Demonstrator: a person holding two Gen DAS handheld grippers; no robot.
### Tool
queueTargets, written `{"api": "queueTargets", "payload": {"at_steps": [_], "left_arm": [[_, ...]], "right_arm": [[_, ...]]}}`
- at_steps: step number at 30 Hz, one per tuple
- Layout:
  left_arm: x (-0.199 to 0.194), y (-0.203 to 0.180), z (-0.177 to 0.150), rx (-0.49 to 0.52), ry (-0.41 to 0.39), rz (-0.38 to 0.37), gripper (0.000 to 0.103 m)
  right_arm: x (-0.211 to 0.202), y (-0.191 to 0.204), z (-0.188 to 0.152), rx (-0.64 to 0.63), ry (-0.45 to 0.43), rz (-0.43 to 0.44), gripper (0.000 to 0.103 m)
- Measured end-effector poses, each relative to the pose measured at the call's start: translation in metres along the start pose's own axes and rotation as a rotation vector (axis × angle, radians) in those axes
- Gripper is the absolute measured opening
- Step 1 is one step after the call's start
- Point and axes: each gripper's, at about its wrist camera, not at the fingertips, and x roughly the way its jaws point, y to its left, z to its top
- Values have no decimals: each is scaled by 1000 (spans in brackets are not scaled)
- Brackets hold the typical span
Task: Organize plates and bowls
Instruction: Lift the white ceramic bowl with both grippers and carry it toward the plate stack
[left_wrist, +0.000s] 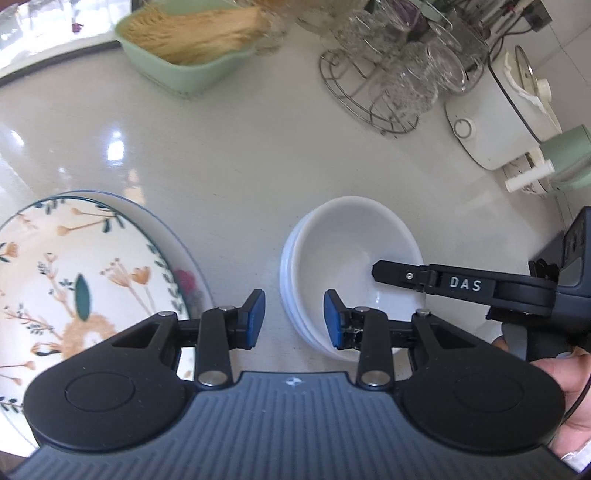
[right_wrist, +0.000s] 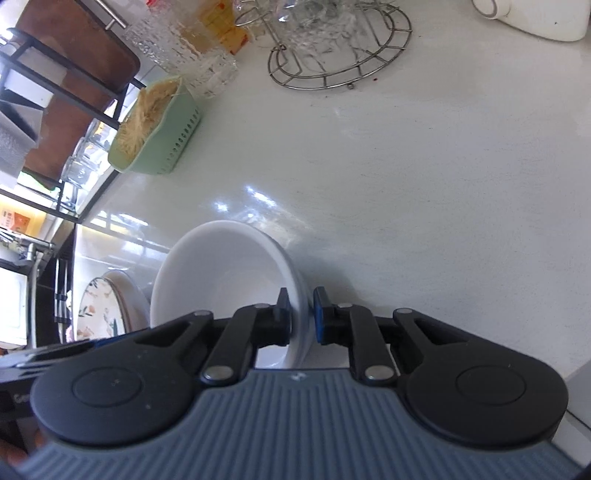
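Observation:
A stack of white bowls (left_wrist: 343, 251) sits on the pale countertop (left_wrist: 240, 147). My right gripper (right_wrist: 300, 317) is shut on the rim of the top white bowl (right_wrist: 221, 273), one finger inside and one outside; it also shows in the left wrist view (left_wrist: 402, 275) reaching in from the right. My left gripper (left_wrist: 294, 319) is open and empty, hovering just left of the bowl stack. A floral plate (left_wrist: 74, 280) lies on a blue-rimmed plate (left_wrist: 166, 229) at the left, and both show in the right wrist view (right_wrist: 107, 310).
A green basket of chopsticks (left_wrist: 192, 55) stands at the back left. A wire rack with glasses (left_wrist: 399, 74) stands at the back, with a white cooker (left_wrist: 509, 107) and a green mug (left_wrist: 569, 158) at the right. A dark shelf (right_wrist: 55, 85) stands beyond the counter's edge.

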Motion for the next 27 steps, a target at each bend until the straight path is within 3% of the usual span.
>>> {"api": "queueTargets", "payload": {"at_steps": [7, 10, 16, 27], "left_arm": [[23, -4, 1, 17, 37, -35, 37], [37, -9, 1, 49, 65, -42, 24], [46, -15, 1, 77, 60, -25, 22], [14, -11, 1, 64, 37, -32, 21]], "right_arm": [[-10, -12, -7, 31, -24, 8, 15], [-9, -13, -10, 35, -21, -2, 15], [-12, -11, -14, 30, -37, -14, 15], [-35, 11, -14, 17, -49, -8, 16]]}}
